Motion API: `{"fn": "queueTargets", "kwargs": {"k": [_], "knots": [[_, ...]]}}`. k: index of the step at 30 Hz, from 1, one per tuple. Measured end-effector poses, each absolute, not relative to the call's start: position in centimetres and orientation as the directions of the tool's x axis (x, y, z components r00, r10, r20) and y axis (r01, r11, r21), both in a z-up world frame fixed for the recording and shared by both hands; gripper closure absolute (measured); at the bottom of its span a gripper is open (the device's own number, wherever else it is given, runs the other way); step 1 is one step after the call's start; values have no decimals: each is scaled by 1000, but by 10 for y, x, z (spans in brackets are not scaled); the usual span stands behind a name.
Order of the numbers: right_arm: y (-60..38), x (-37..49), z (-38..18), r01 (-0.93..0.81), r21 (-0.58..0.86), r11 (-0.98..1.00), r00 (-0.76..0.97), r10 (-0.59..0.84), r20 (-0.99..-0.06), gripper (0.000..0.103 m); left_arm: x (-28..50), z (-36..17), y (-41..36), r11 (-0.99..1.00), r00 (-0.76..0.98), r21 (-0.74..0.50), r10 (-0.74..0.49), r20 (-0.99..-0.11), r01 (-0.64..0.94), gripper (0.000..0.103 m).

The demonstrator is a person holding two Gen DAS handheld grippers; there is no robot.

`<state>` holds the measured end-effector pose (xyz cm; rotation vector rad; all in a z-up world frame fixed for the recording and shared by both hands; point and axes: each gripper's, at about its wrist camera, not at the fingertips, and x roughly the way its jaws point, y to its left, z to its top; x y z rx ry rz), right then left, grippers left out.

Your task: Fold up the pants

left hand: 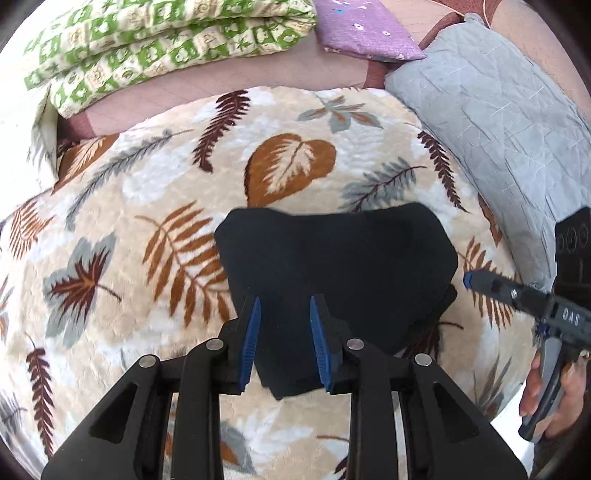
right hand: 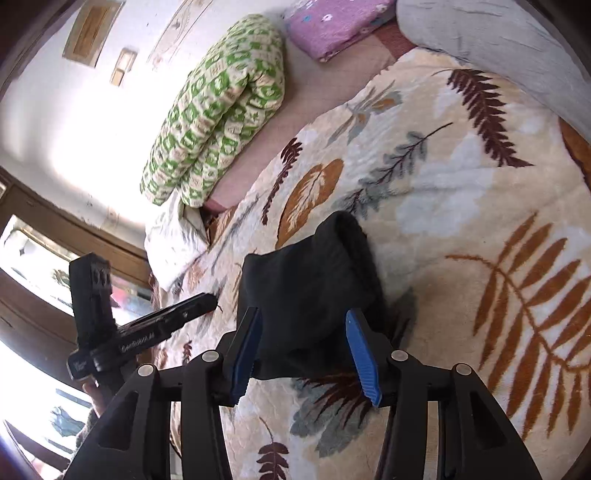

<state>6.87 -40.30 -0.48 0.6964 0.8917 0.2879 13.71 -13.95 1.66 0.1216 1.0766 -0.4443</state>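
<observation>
The black pants (left hand: 332, 269) lie folded into a compact bundle on the leaf-patterned blanket (left hand: 147, 192). My left gripper (left hand: 284, 301) is open, its blue pads above the near edge of the bundle, holding nothing. My right gripper (left hand: 466, 279) shows at the right of the left wrist view, tip just beside the bundle's right edge. In the right wrist view the pants (right hand: 310, 291) sit just ahead of my open right gripper (right hand: 303, 315), which is empty. The left gripper (right hand: 210, 302) shows there at the left, near the bundle's left side.
A green-and-cream folded quilt (left hand: 155, 48), a purple pillow (left hand: 365, 29) and a grey quilted pillow (left hand: 498, 122) lie at the far side of the bed. A pink sheet (left hand: 221, 96) shows beyond the blanket. A window (right hand: 37, 258) is at left.
</observation>
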Motion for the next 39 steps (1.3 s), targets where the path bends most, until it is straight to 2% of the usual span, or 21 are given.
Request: {"fn": "queueTargets", "kwargs": {"k": [7, 11, 14, 18, 24, 25, 27, 29, 35, 37, 39], "knots": [[-394, 83, -2, 54, 557, 829, 581, 428, -693, 48, 137, 2, -122, 931, 379, -129, -262, -888, 340, 78], [-398, 94, 0, 54, 489, 870, 572, 375, -730, 40, 155, -14, -89, 927, 275, -315, -362, -891, 202, 75], [-403, 104, -5, 62, 472, 879, 546, 366, -753, 38, 164, -27, -77, 911, 216, -393, -412, -885, 124, 75], [-400, 117, -15, 51, 454, 890, 508, 368, -779, 38, 167, -37, -79, 893, 171, -442, -450, -876, 85, 75], [-402, 131, -31, 67, 506, 860, 477, 418, -773, 38, 169, -45, -76, 875, 171, -484, -479, -861, 9, 75], [-402, 132, -33, 67, 520, 852, 475, 431, -767, 38, 169, -46, -73, 868, 173, -497, -488, -856, -8, 74], [-401, 135, -36, 57, 535, 843, 462, 453, -763, 36, 170, -50, -68, 852, 177, -522, -508, -843, -41, 58], [-396, 138, -40, 38, 523, 851, 438, 456, -775, 35, 171, -53, -65, 840, 190, -536, -515, -836, -79, 50], [-390, 145, -51, 14, 502, 865, 386, 459, -800, 35, 179, -72, -72, 802, 138, -582, -566, -813, -138, 49], [-394, 145, -53, 19, 524, 851, 385, 478, -790, 35, 179, -76, -80, 800, 126, -584, -571, -811, -137, 44], [-398, 145, -55, 25, 550, 835, 383, 500, -777, 35, 177, -74, -84, 794, 152, -594, -576, -803, -133, 30]]}}
